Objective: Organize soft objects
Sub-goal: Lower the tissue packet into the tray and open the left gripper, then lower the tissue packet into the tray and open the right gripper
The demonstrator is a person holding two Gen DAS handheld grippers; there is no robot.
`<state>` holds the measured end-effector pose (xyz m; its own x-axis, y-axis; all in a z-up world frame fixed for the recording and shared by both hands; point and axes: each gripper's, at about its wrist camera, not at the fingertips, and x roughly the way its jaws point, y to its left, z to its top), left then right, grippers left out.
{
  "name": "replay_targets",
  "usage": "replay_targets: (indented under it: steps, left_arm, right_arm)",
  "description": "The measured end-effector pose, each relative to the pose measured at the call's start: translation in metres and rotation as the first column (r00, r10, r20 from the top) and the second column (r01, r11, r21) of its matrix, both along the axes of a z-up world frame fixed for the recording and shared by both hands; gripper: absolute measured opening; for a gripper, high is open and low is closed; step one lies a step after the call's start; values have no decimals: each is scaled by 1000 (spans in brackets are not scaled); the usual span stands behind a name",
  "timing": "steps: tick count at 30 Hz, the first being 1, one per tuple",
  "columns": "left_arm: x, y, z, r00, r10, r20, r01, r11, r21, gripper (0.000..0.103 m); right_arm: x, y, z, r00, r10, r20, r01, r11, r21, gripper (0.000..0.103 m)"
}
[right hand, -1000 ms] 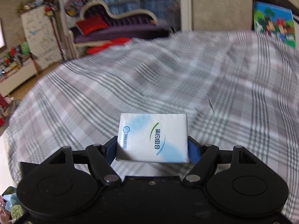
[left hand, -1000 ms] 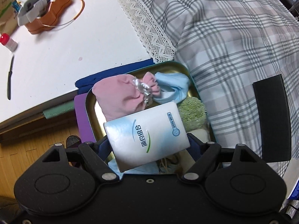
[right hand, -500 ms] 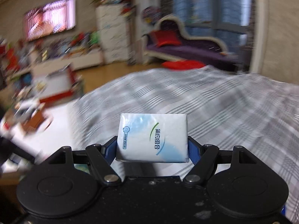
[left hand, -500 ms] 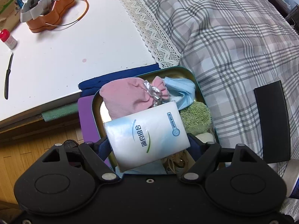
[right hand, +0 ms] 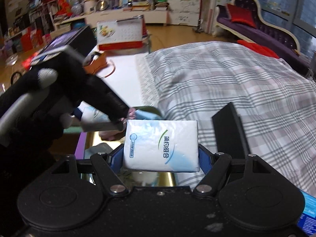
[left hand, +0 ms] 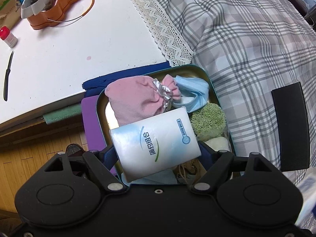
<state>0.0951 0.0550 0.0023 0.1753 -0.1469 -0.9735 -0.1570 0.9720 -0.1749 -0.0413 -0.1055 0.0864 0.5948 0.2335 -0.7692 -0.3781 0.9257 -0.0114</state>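
Observation:
My left gripper (left hand: 156,148) is shut on a white and blue tissue pack (left hand: 156,138) and holds it over a green-rimmed metal tin (left hand: 197,70). The tin holds a pink pouch (left hand: 134,102), a blue face mask (left hand: 193,92), a green sponge (left hand: 209,118) and a white item (left hand: 219,145). My right gripper (right hand: 161,154) is shut on a second tissue pack (right hand: 161,144), just right of the left gripper's body (right hand: 59,90), above the same tin (right hand: 167,178).
The tin sits at the edge of a plaid bedspread (left hand: 246,39) beside a white table (left hand: 59,55) with an orange tin (left hand: 53,17), a small bottle (left hand: 7,39) and a knife (left hand: 7,77). A black flat object (left hand: 290,126) lies on the bed to the right.
The right gripper has swung left with its tissue pack, from facing the bed to over the tin beside the left gripper. The left gripper has shifted slightly with its pack.

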Motion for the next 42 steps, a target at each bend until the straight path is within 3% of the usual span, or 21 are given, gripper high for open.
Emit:
replay_targets:
  steps: [6,9,25,42]
  left_arm:
    - [-2,6,6,999,18,34,-17,1000,-17,78]
    - [-3,9,9,999,17,51,-15,999,-35,83]
    - [-6,17,7,998,42,42,-40,998,-50,83]
    - [-12,2,5,998,-21,61,20,1000,22,83]
  right_arm:
    - [-2,19,-17,999,19,-31,-20,999,-45,73]
    - [-3,24,-24,999,16,-42,-19,998,-63,73]
    - [1,54,-58,995,55,-79,-63,993,-97,75]
    - [-7,7,-57,989,-90,-117,83,994,-67,75]
